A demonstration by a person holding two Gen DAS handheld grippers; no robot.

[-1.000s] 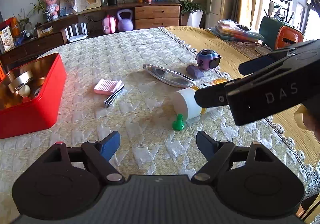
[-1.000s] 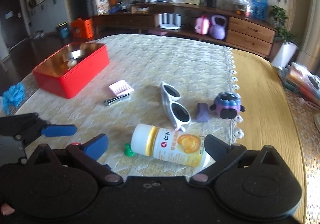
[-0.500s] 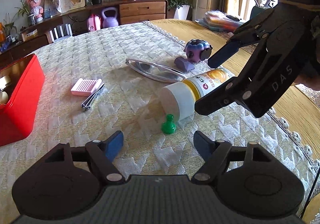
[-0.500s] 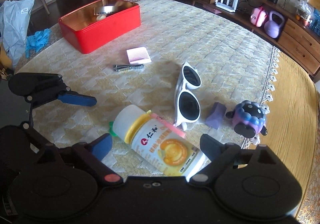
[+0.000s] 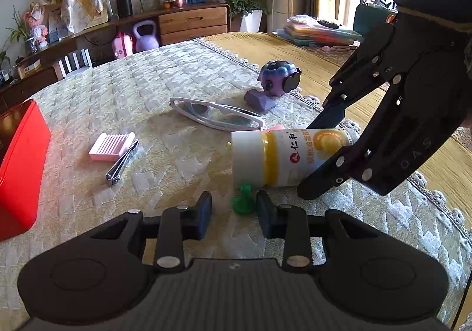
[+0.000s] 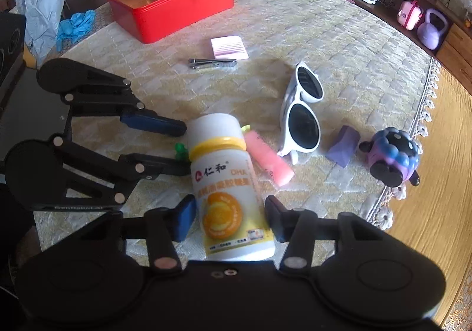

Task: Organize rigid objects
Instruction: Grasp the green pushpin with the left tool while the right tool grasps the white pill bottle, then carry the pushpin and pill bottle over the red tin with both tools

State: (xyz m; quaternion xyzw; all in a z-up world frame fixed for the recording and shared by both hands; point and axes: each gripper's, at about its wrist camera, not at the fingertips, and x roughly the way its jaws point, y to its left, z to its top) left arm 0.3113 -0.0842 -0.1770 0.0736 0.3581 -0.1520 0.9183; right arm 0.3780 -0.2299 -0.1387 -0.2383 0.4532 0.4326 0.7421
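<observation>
While both hand-held grippers tilt down over the quilted table cover (image 6: 339, 24), each has just been closing its jaws on a separate thing. Nearest the right gripper (image 6: 230, 217), a white and yellow bottle (image 6: 227, 183) lies on its side between the jaws, its long axis running straight away from the gripper, cap at the far end. The jaws bracket the label end crosswise and look close against it, but a slim gap seems to remain on each side, so this reads as not yet a firm grip. Just left of the bottle's cap, the left gripper (image 5: 234, 213) straddles a small green pawn (image 5: 243, 203) that stands upright; the pawn sits against the right-hand finger, with clear space to the other finger, so it is not clamped either. The right gripper is the nearer one to the bottle, the left to the pawn. Just right of the bottle lies a pink tube (image 6: 270, 158), then white sunglasses (image 6: 303, 112), a purple block (image 6: 343, 146) and a purple toy (image 6: 392, 155). Farther ahead rest nail clippers (image 6: 212, 63) and a pink ridged pad (image 6: 228, 47). Farthest, ahead and left, stands the open red tin (image 6: 177, 9), the likely destination.
</observation>
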